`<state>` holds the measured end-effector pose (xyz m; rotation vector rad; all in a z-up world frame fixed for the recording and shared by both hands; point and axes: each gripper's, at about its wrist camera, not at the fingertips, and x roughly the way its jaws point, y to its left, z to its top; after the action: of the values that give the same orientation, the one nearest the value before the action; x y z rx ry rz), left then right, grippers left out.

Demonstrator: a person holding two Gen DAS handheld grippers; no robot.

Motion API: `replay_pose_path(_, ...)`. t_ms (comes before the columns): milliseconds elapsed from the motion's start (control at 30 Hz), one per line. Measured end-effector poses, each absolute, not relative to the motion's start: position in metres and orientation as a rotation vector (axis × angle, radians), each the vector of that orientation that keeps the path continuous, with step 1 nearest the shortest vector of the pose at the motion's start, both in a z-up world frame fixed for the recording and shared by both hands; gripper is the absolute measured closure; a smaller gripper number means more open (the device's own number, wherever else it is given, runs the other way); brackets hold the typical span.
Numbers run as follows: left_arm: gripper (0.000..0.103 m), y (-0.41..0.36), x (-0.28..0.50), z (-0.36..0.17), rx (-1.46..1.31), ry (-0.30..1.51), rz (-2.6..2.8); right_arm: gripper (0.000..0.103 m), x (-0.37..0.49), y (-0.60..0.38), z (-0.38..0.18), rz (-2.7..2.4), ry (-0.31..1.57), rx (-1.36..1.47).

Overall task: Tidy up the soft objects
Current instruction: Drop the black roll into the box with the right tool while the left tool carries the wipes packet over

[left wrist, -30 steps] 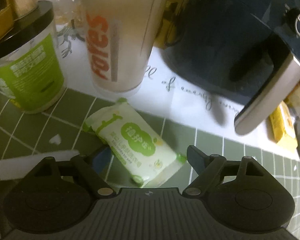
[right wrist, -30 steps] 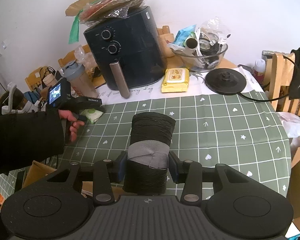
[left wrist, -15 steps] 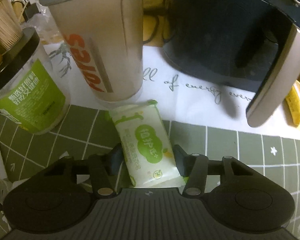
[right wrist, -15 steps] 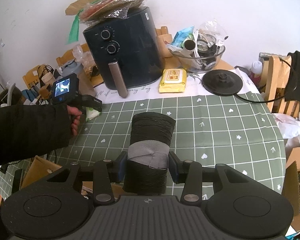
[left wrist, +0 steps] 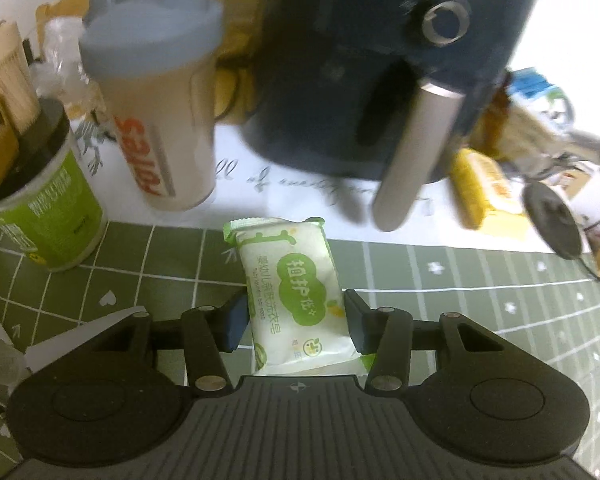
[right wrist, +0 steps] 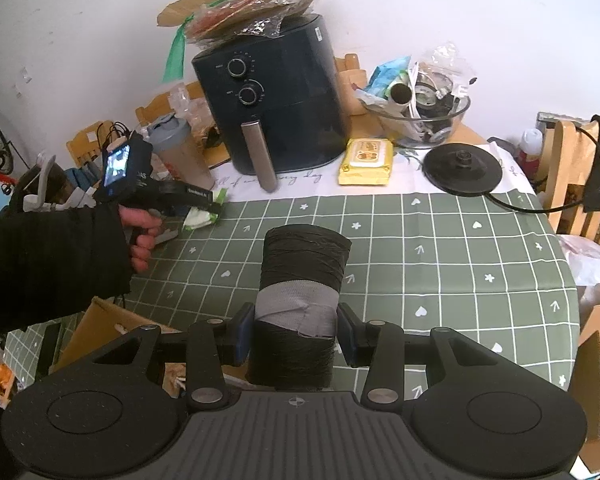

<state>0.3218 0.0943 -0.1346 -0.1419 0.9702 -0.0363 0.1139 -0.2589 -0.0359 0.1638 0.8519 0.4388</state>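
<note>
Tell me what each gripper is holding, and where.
Left gripper pinches the green-and-white packet across its lower sides; right gripper clamps the black roll at its grey band.

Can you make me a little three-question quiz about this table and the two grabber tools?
1. True or false: the left tool is shut on the green-and-white soap packet.
2. What does the right tool hold: (a) yellow wipes pack, (b) dark roll wrapped with grey tape, (c) shaker bottle?
3. Fill in: the silver handle belongs to the dark ____ with two dials.

Key: 1 true. 2 b, the dark roll. 3 air fryer.
</note>
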Motion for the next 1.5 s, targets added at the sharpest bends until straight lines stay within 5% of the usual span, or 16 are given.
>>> replay_pose_path(1067,0.055,0.077,0.183,-0.014,-0.127,0.807,-0.271,0.056,0.069,-0.219,-0.042,0.737,0.955,0.060)
replay_pose_path(1200,0.055,0.074,0.164,-0.006,-0.136,0.798,-0.279,0.021,0.061,-0.213,-0.049,0.746,0.980,0.006)
replay_pose_path(1267,0.055,0.072,0.154,-0.004,-0.136,0.798,-0.287,0.012,0.056,-0.215,-0.049,0.751,0.973,0.007)
replay_pose_path(1500,0.055,0.061,0.123,0.000,-0.142,0.806,-0.311,0.000,0.046,-0.224,-0.047,0.735,0.957,0.007)
